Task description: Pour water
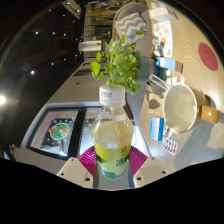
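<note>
A clear plastic bottle (pixel 112 134) with a white cap and a yellow-green label stands upright between my fingers, filled with pale liquid. My gripper (pixel 112 163) is shut on it, both magenta pads (pixel 88 160) pressing the label's sides. Just beyond the bottle stands a leafy green plant (pixel 120 62) in a pot. To the right of the bottle sits a white cup (pixel 180 104) on the tabletop.
A tablet or framed picture (pixel 60 130) lies on the table (pixel 85 95) to the left. A blue-and-white box (pixel 160 128) stands right of the bottle. Shelves with several items rise at the back right, and a dark area spreads to the left.
</note>
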Action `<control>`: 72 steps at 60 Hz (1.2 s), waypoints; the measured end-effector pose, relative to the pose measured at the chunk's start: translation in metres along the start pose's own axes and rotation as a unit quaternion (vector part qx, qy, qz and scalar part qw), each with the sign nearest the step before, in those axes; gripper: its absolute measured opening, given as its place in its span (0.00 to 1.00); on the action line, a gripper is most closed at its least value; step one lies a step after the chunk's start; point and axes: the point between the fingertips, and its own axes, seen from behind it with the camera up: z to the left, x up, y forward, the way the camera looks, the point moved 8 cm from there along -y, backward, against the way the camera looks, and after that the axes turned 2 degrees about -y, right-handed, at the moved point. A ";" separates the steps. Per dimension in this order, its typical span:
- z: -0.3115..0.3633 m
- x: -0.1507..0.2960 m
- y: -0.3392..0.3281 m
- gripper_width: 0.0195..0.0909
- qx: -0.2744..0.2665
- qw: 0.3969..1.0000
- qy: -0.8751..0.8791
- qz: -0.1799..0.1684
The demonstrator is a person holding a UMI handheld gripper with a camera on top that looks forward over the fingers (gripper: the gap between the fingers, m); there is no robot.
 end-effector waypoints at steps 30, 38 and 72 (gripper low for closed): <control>0.001 0.163 -0.101 0.29 -0.260 0.749 -0.594 -0.134; -0.066 0.188 -0.109 0.29 -0.319 0.714 -0.614 -0.106; -0.159 0.208 -0.123 0.46 -0.367 0.719 -0.585 -0.085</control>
